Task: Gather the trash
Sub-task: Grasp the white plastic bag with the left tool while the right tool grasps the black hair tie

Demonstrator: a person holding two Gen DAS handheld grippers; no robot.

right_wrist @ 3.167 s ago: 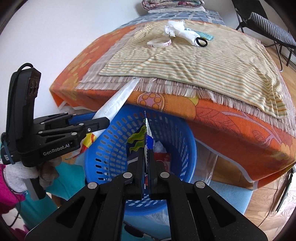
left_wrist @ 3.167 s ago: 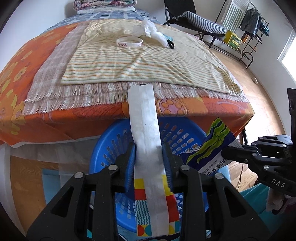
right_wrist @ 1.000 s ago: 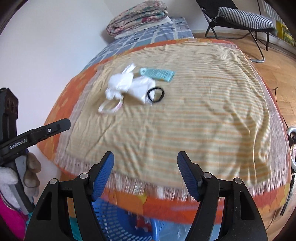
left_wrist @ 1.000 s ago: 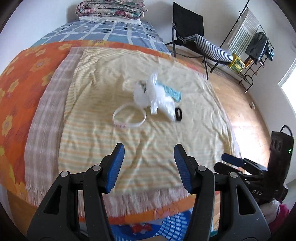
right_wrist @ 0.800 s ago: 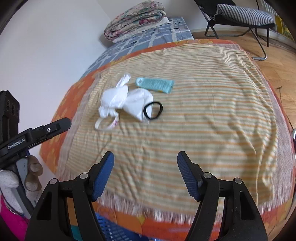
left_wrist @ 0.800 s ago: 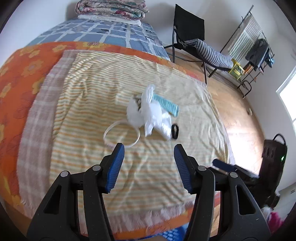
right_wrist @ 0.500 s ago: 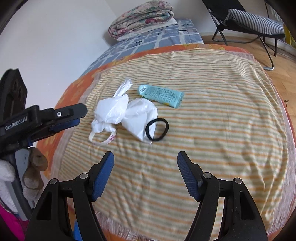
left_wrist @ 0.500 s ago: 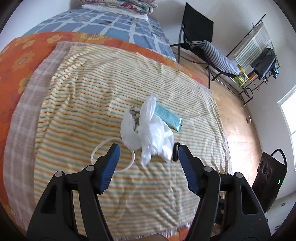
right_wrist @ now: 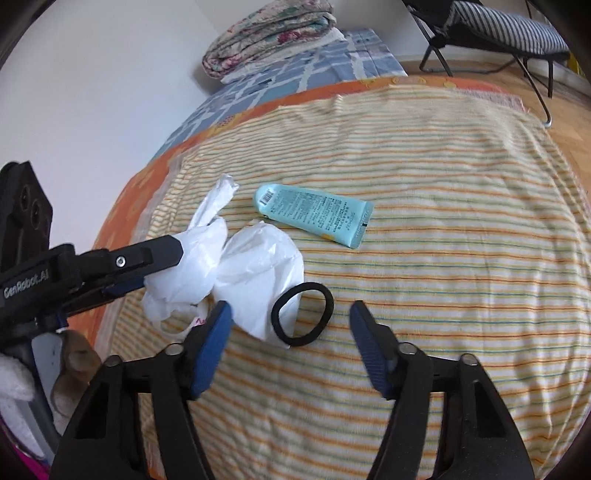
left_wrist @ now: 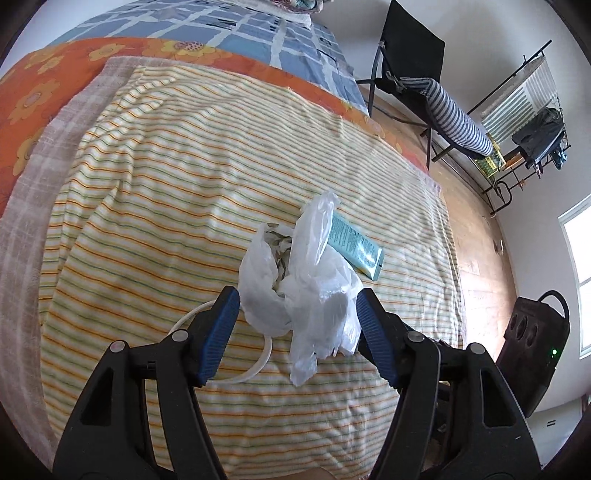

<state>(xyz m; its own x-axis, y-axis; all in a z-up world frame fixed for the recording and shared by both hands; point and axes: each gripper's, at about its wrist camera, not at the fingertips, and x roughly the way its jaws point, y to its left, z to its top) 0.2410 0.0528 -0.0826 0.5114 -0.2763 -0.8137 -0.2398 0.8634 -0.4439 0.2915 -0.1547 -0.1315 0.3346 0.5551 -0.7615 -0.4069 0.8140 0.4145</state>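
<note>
Crumpled white plastic bag [left_wrist: 306, 291] is seen lying on the striped blanket [left_wrist: 166, 177], near the middle of the bed; some printed scrap is tucked inside its open top. In the left wrist view the bag sits right between the blue pads of the left gripper [left_wrist: 297, 332], whose jaws are spread wide on either side of it; whether the pads touch the plastic cannot be told, no squeeze is shown. A white ring band [left_wrist: 255, 365] is partly hidden under the bag, at 7 o'clock from it. A teal tube [right_wrist: 314, 216] lies just beside the bag at 1 o'clock, its crimped end pointing right in the right wrist view. A black hair tie [right_wrist: 303, 314] rests at the bag's 4 o'clock edge, partly overlapping the plastic. The right gripper [right_wrist: 290, 332] is held above the hair tie, jaws closing but still spread, with nothing pinched; the tie is seen in the gap between the pads. An orange flowered sheet [left_wrist: 33, 92] is spread under the blanket. Folded quilts [right_wrist: 269, 33] are stacked at 12 o'clock at the bed's far end. A folding chair [left_wrist: 417, 74] stands at 2 o'clock on the wood floor.
</note>
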